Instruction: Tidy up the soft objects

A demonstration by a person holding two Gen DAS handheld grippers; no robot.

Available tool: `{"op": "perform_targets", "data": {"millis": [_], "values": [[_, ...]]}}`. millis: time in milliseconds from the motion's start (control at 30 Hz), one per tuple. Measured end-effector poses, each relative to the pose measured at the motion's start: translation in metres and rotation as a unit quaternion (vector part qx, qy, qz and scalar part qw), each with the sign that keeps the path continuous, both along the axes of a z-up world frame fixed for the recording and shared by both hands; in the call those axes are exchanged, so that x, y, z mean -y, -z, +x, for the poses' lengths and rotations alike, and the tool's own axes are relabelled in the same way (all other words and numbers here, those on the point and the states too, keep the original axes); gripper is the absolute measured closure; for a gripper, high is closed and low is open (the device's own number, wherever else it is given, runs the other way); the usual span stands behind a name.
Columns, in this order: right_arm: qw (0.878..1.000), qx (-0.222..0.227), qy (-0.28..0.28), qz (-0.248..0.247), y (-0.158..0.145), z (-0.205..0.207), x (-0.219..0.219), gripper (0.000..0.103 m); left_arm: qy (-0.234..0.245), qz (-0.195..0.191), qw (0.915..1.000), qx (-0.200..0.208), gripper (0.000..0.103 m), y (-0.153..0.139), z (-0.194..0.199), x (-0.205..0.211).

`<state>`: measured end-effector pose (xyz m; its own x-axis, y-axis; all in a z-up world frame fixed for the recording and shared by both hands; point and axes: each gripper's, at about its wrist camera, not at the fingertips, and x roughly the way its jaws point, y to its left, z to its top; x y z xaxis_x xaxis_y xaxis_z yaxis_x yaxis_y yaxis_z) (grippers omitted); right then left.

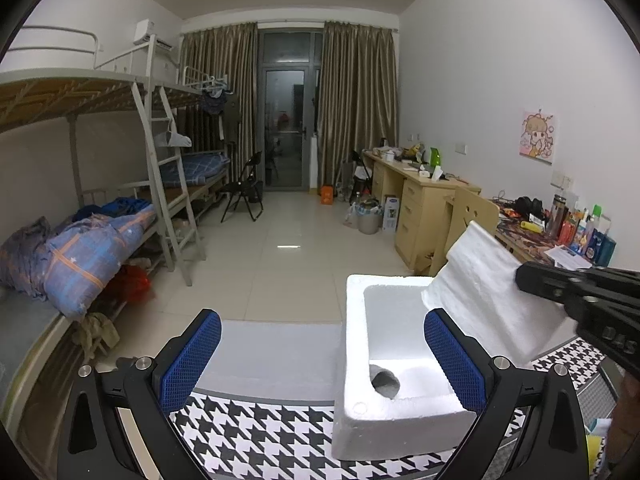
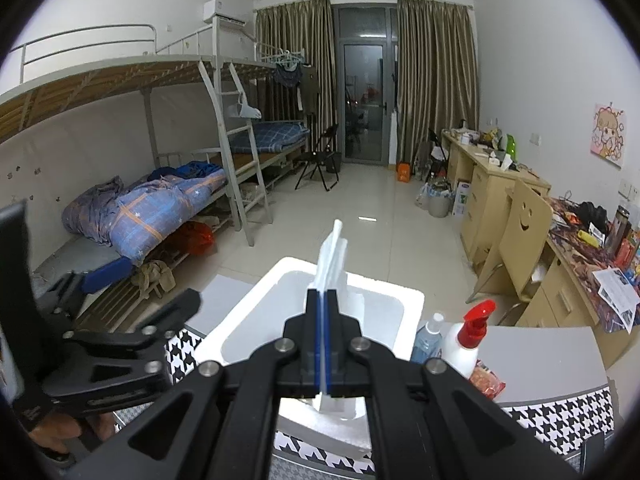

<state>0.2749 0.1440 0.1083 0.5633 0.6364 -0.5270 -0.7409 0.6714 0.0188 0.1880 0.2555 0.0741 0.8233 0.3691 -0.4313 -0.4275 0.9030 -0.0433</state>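
Above the foam box, your right tongs are clamped on a folded white foam sheet, pinched near one edge and hanging tilted over the box's open cavity. You hold it by a thin margin only; judging from how little of the sheet sits between the pads, a quick turn of your wrist could let it slide out and drop beside the box instead of into it.

Inside the box, near its front wall, a small grey object already lies on the bottom. If you push the sheet down hard, it may buckle against that object or catch on the box rim.

Left of the box, your left tongs are spread wide and hold nothing, with the right-hand finger just at the box's side. The box looks light, so a nudge from that finger, or pressure from the sheet, could skid it across the houndstooth cloth on the counter.

Right of the box stand a spray bottle and a clear bottle, close enough to topple if your right arm swings out.
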Motion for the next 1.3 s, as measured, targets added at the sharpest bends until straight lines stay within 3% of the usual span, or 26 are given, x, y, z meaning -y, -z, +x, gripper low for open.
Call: {"op": "perform_targets", "data": {"millis": [500,533,600,633,667,900,1300], "values": [[0.996,-0.071,0.020,-0.051,0.035,0.028,-0.021,0.099,-0.004,-0.007,0.9999,-0.008,0.001,0.009,-0.006,-0.006],[0.996,-0.071,0.021,-0.055,0.037,0.028,-0.022,0.097,-0.005,-0.009,0.9999,-0.008,0.001,0.010,-0.007,-0.007],[0.995,-0.069,0.025,-0.063,0.038,0.027,-0.022,0.076,-0.005,-0.011,0.9999,-0.008,0.001,0.010,-0.007,-0.008],[0.995,-0.070,0.022,-0.062,0.038,0.026,-0.021,0.057,-0.006,-0.011,0.9999,-0.008,0.001,0.011,-0.007,-0.008],[0.996,-0.071,0.021,-0.059,0.037,0.024,-0.020,0.047,-0.005,-0.011,0.9999,-0.008,0.001,0.011,-0.007,-0.008],[0.996,-0.058,0.032,-0.052,0.027,0.018,-0.009,0.038,0.001,-0.011,0.9999,-0.012,0.001,0.010,-0.010,-0.004],[0.999,-0.044,0.032,0.003,0.008,-0.004,0.034,0.020,-0.004,0.011,0.9999,0.000,0.001,-0.002,-0.026,0.026]]}}
